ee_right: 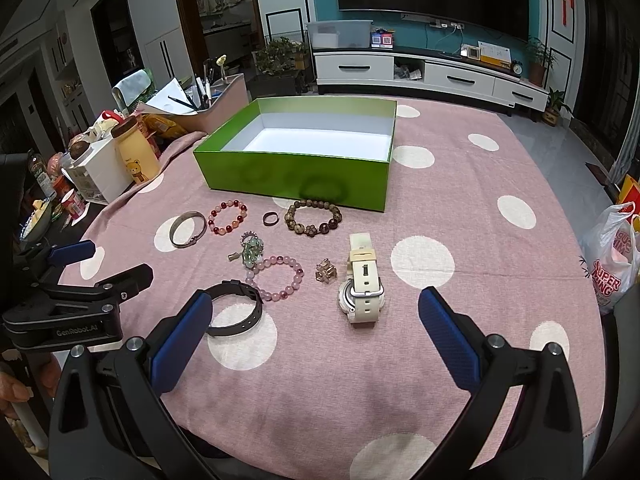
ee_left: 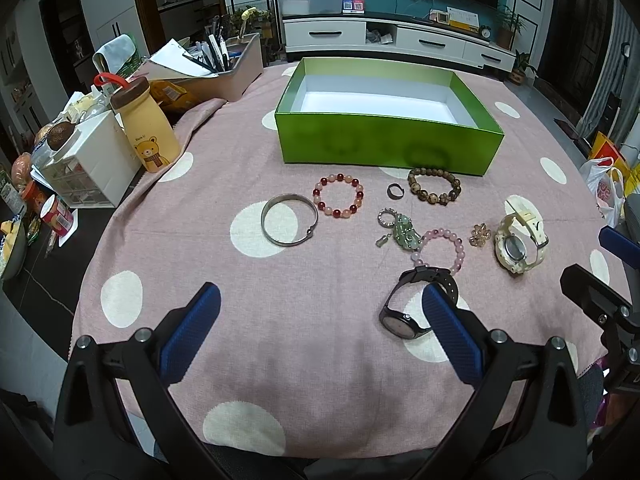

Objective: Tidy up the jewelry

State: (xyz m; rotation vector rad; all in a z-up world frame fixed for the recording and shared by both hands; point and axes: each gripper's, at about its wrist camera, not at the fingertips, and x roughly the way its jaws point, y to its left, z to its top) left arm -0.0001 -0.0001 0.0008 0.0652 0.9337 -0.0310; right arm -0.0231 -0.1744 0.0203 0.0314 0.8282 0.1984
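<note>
Nine pieces of jewelry lie loose on the pink polka-dot tablecloth (ee_left: 320,380), all in front of the empty green box (ee_left: 384,136), which sits at twelve o'clock. Count: three bead bracelets (red (ee_left: 338,195), brown (ee_left: 434,186), pink (ee_left: 442,249)), two watches (black (ee_left: 416,304), cream (ee_left: 519,236)), one silver bangle (ee_left: 289,219), one dark ring (ee_left: 395,191), one jade charm (ee_left: 402,230), one gold brooch (ee_left: 479,235). Nothing is yet boxed, so sorting appears to be at its start. Left gripper (ee_left: 320,330) and right gripper (ee_right: 316,330) both hover with jaws spread wide, holding nothing. A likely next move: lower one claw over a near piece, such as the black watch at five o'clock in the left view, then close on its strap.
</note>
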